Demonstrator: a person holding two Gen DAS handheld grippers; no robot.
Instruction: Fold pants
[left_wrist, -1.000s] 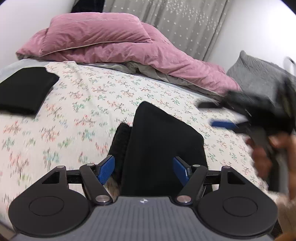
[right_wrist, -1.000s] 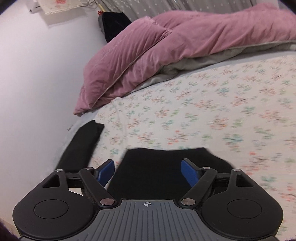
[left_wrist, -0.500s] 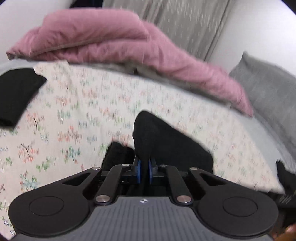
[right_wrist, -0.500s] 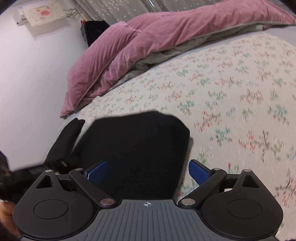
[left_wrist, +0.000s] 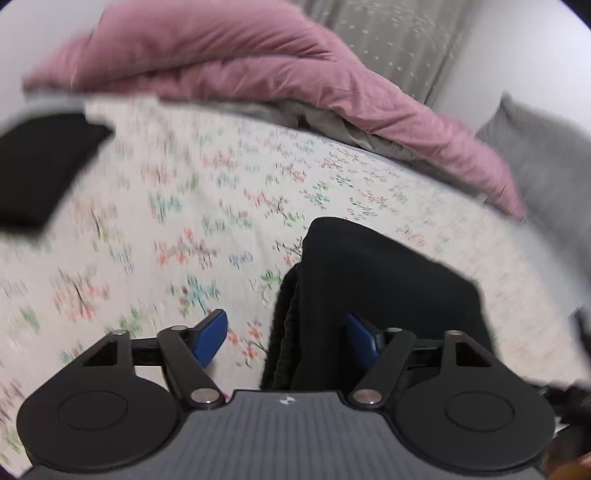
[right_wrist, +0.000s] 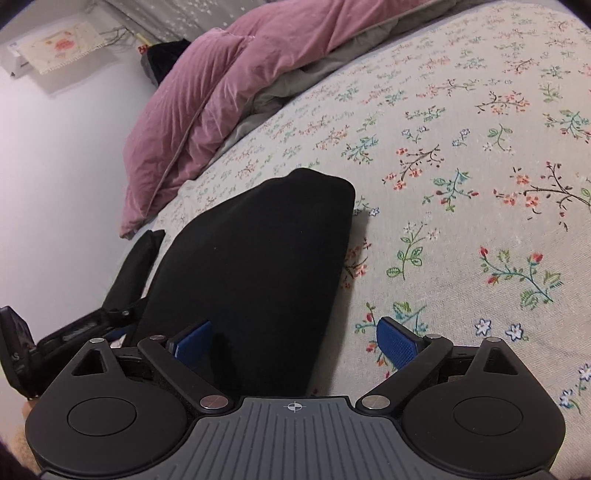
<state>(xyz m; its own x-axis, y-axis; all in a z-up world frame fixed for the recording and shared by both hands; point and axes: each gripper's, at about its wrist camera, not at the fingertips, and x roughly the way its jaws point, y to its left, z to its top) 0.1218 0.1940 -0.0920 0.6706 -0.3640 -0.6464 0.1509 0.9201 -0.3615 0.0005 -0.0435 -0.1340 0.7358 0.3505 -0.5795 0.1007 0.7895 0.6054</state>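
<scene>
Pants: folded black fabric pants (right_wrist: 258, 266) lie on the floral bedsheet (right_wrist: 461, 166), near its edge. Left gripper (left_wrist: 288, 338) and right gripper (right_wrist: 295, 341) gape wide, empty. Straddle each near corner evenly before you clamp.

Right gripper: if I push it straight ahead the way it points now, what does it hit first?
Most likely the folded black pants. The right gripper is open, and the pants' right edge lies between its fingers, running forward along its line. Beyond them is only the floral bedsheet. How high it sits above the cloth is unclear.
</scene>
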